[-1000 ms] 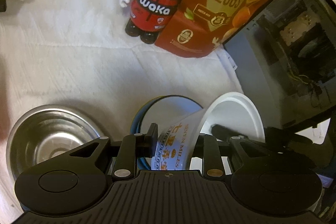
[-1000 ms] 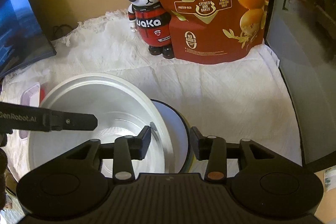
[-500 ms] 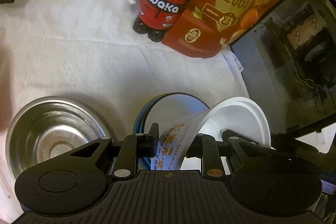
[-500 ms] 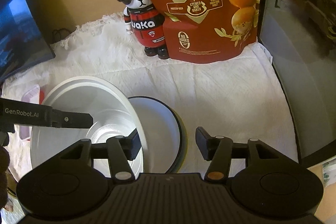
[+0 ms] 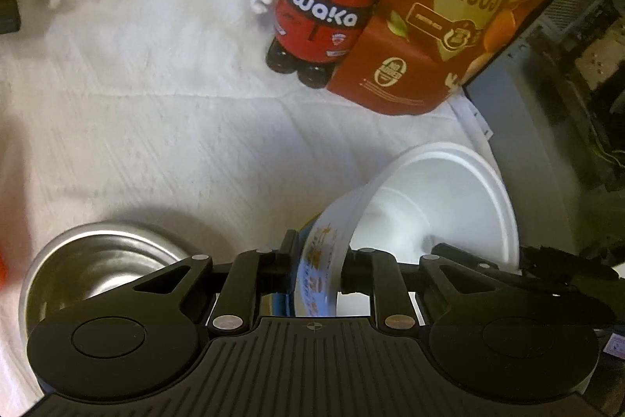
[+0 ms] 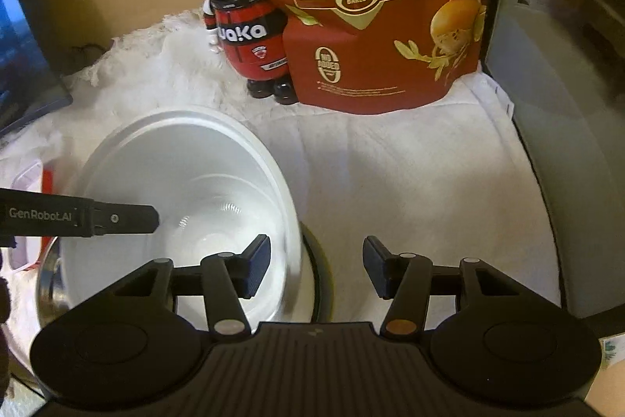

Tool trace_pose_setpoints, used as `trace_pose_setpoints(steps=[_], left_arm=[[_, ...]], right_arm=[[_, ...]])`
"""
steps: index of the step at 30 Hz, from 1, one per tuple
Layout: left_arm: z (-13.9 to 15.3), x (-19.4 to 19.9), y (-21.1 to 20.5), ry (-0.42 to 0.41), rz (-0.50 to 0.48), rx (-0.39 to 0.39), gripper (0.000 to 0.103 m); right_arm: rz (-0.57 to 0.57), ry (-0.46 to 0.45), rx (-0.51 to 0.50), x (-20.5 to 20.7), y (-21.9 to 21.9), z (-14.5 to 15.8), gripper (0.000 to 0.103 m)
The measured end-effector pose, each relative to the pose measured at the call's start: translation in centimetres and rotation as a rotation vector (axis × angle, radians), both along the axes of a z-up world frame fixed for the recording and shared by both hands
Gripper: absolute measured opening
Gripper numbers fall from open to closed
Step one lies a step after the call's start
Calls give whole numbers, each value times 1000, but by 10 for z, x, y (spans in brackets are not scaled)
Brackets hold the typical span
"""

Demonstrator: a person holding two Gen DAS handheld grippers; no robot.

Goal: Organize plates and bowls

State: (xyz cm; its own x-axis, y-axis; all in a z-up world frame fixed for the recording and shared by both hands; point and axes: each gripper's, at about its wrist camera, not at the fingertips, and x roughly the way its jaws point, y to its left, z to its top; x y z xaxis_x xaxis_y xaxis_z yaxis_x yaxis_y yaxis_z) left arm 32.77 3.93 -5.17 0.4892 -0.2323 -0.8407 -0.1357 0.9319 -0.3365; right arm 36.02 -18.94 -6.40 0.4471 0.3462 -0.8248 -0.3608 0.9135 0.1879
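Grippers tilt steeply downward: your left gripper (image 5: 318, 266) is closing on the white printed plastic bowl's (image 5: 437, 206) wall at 6 o'clock; right gripper (image 6: 316, 264) gapes, empty.

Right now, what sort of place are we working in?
Probably a home desk, not a kitchen: a white fringed cloth covers the surface, with a grey open-sided computer case, a dark monitor and a red-suited panda figurine around it.

panda figurine (image 5: 330, 2) | quail-egg pouch (image 5: 449, 14) beside | white cloth (image 5: 156, 127) underneath
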Motion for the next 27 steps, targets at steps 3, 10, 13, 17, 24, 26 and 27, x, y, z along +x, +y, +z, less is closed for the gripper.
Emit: trace_pose_setpoints(steps=[3,10,13,17,24,26,27], left_arm=[[1,-3,-3,5,-14,10,22],[10,-13,-10,-4,-26,51,23],[11,-13,-16,-88,-76,112,27],[1,-10,-12,-15,-85,75,25],[16,-14,-5,-56,-87,51,25],[19,-17,1,-68,-78,10,25],[20,-19,5,-75,-75,-17,25]], right_arm=[[-7,7,8,-1,-2,1,53],[12,-4,48,-12,-3,14,53],[13,-12,44,-15,-2,17,53],[-10,-35,-23,-14,-1,14,53],[-7,-28,22,-17,-9,16,53],[-15,-36,25,-19,-11,18,53],[-18,-44,28,-21,-12,20,53]])
